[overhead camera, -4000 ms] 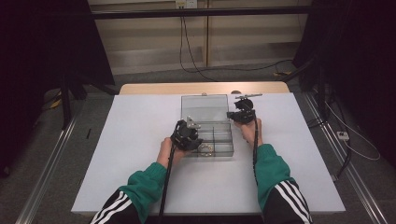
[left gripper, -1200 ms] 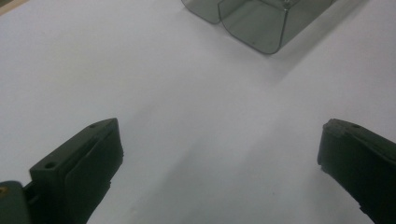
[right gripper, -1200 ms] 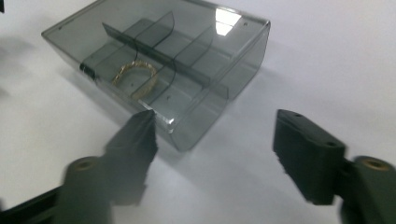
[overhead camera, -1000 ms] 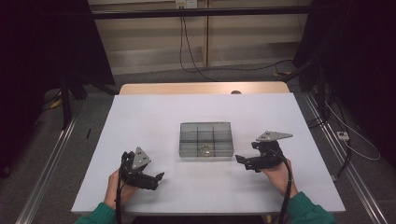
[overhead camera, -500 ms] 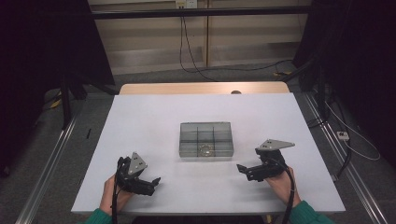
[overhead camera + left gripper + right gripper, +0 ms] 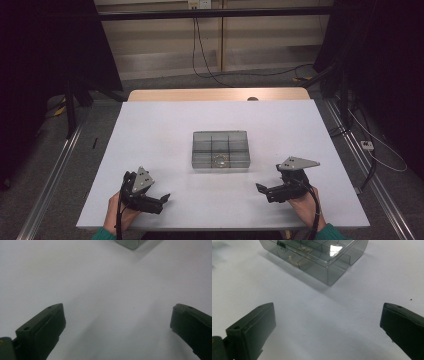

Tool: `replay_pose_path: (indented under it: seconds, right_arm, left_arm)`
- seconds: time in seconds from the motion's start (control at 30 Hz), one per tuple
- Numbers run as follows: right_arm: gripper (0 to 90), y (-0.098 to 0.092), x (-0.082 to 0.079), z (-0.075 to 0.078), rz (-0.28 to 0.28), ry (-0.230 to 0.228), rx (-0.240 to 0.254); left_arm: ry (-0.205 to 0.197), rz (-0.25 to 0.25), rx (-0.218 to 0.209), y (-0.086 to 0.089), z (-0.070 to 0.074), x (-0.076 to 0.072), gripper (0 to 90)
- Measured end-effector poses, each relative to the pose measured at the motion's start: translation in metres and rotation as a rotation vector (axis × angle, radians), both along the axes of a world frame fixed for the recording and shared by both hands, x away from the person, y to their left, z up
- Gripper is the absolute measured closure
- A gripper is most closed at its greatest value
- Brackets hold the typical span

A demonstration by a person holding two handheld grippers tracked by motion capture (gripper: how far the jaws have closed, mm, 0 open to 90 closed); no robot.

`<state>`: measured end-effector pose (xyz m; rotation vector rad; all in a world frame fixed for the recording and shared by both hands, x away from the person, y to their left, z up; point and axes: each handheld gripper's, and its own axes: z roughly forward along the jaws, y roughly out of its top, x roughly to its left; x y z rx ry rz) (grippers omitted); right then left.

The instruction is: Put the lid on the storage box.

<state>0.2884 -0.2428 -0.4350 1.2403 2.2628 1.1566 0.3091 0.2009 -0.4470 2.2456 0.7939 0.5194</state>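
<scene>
White table [image 6: 165, 130] on dark floor, closed clear compartment box [image 6: 221, 150] at its middle, left gripper [image 6: 161, 200] and right gripper [image 6: 263, 191] near the table's front edge, both spread wide, empty, right jaws just opened further.

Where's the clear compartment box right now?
In the high view the compartment box sits lid shut at the middle of the white table, ahead of and between the left tool and right tool.

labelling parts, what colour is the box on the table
Smoky transparent grey box, with a small dark latch; clearest in the right gripper view.
</scene>
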Motion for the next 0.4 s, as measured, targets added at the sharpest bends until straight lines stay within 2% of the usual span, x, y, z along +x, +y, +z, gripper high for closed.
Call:
replay_pose_path:
  seconds: [0.17,0.4]
  right_arm:
    - [0.4,-0.002,-0.008,-0.001,0.001,-0.005,-0.009]
    - [0.0,-0.005,-0.015,-0.003,0.000,-0.008,-0.020]
  left_arm:
    - [0.016,0.002,-0.001,0.000,-0.003,-0.001,0.0]
    - [0.018,-0.003,0.000,0.001,-0.003,0.000,0.0]
